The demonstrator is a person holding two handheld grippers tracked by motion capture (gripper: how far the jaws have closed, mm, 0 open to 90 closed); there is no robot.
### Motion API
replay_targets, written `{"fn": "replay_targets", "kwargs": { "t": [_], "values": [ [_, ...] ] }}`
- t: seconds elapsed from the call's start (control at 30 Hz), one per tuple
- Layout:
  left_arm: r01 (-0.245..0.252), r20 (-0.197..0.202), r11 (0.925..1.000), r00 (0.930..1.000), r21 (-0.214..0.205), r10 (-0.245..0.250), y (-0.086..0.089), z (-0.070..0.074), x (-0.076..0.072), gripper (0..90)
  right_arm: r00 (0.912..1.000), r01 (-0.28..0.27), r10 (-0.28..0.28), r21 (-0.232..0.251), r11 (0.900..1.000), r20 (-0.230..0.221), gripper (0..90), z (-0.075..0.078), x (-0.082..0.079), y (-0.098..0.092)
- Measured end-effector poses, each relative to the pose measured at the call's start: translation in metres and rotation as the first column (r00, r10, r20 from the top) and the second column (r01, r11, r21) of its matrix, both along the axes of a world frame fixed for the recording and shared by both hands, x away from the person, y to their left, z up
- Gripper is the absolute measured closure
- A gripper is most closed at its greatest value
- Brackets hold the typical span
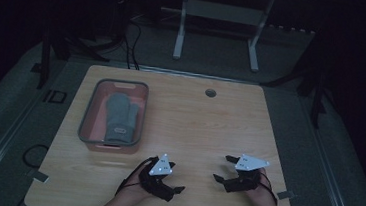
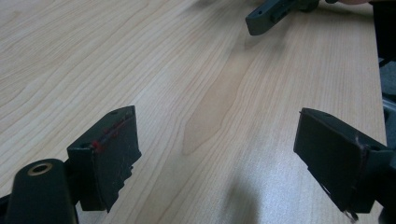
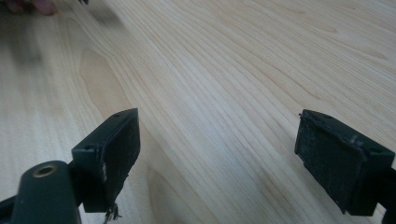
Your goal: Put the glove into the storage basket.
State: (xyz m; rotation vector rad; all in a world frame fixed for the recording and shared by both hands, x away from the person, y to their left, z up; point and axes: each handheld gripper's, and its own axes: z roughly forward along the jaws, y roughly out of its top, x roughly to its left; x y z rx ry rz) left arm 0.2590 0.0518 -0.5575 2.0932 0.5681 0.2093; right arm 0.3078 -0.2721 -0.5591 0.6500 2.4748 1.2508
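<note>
1. Dim room, dark along the walls.
2. Light wooden table (image 1: 209, 125), round hole (image 1: 210, 93) near far edge.
3. Grey carpet floor (image 1: 16, 93).
4. White table legs (image 1: 180, 30) behind; black cables (image 1: 133, 43) trailing.

Both tongs are black, and each carries a grey three-cornered plate with pale dots on top: left tongs (image 1: 176, 186), right tongs (image 1: 222, 168). A black cable (image 1: 132, 175) trails from the left one. Its jaw pad (image 2: 112, 156) bears red streaks and a brass-ringed hole beside it.

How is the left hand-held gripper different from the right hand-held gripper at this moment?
The left hand-held gripper lies nearer the basket with the grey mitten; the right hand-held gripper lies toward the table's other side. The left points right, the right points left. Both are open, hold nothing and sit low over bare wood.
</note>
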Motion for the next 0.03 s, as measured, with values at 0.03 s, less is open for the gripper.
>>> {"fn": "replay_targets", "kwargs": {
  "t": [0.03],
  "values": [
    [0.002, 0.001, 1.0, 1.0, 0.0, -0.002, -0.0001, 0.0001, -0.0001, 14.5, 1.0, 0.003, -0.003, 0.002, 1.0, 0.003, 14.2, 0.0001, 0.0001, -0.0003]
  ]
}}
